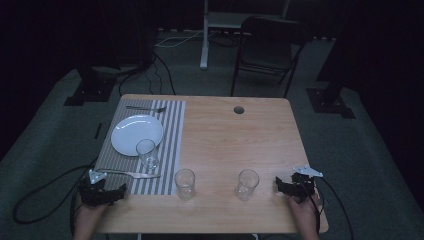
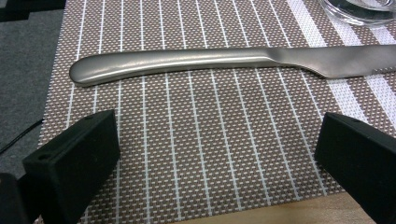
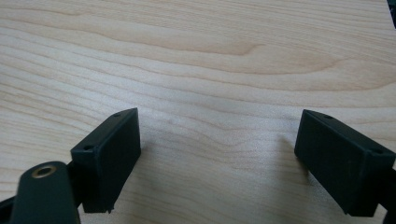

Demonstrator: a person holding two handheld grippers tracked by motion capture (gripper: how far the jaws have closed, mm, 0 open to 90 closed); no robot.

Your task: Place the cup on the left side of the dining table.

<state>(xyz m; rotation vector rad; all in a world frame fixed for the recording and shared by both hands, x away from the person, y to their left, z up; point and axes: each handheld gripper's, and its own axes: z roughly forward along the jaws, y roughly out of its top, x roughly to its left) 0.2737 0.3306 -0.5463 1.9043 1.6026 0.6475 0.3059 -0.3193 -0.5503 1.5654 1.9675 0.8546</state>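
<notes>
High view: the left tool [image 1: 107, 192] sits at the lower left of the frame, its jaws apart and holding nothing, just below the knife [image 1: 131, 174] that lies on the striped placemat [image 1: 170, 130]. Left gripper view shows the knife [image 2: 187, 60] crossing the upper part of the frame, clear of both jaws. At the lower right, the right tool [image 1: 285, 187] rests over bare worktop [image 1: 240, 140], jaws apart, near a glass [image 1: 247, 184].

Items on and behind the table, apart from the work.
White plate [image 1: 136, 134] lying on striped placemat [image 1: 172, 125]; fork [image 1: 146, 108] just beyond it; empty glass [image 1: 147, 153] upright at plate's near rim; round hole [image 1: 239, 109] near far table edge; folding chair [image 1: 267, 50] behind.
</notes>
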